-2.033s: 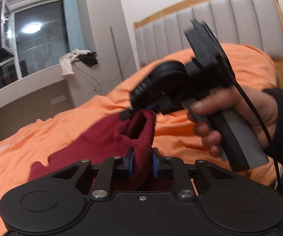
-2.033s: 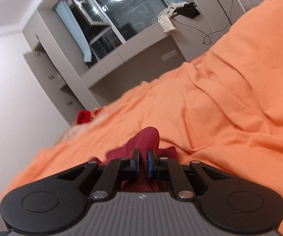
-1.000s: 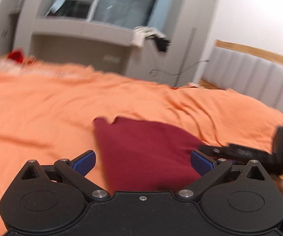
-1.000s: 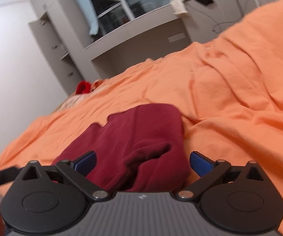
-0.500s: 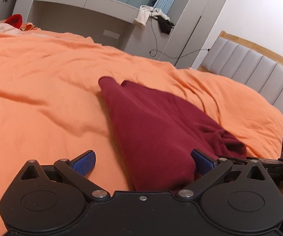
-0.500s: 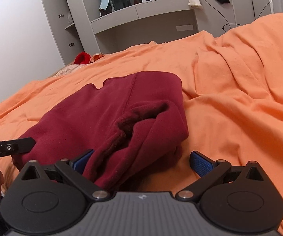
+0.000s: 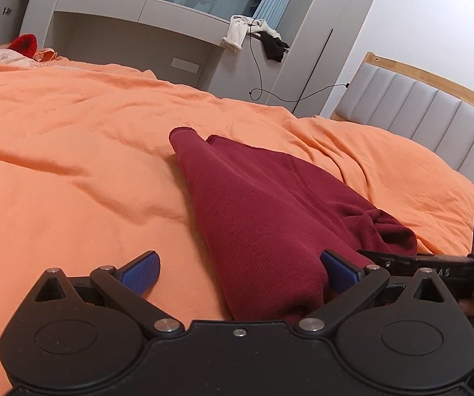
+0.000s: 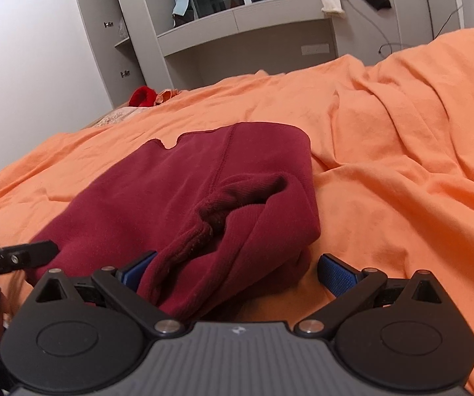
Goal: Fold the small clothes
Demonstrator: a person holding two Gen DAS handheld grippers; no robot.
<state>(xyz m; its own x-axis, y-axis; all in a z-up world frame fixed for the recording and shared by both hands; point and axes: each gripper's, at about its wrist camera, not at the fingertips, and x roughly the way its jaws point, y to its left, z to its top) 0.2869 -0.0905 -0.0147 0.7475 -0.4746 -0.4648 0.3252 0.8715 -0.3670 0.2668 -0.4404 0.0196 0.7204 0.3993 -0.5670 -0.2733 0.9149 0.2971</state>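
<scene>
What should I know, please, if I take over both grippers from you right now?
Left gripper: jaws wide open, holding nothing, at the near left edge of the garment.
Right gripper: jaws wide open, holding nothing, at the near right end, where a rumpled opening bulges up.
The garment lies on the orange cover, flat and doubled over for most of its length, narrowing toward the far end.
Done: it is laid down with at least one fold in it.
Left: probably flatten the bunched near end and fold again; I cannot tell how many folds are still needed.
</scene>
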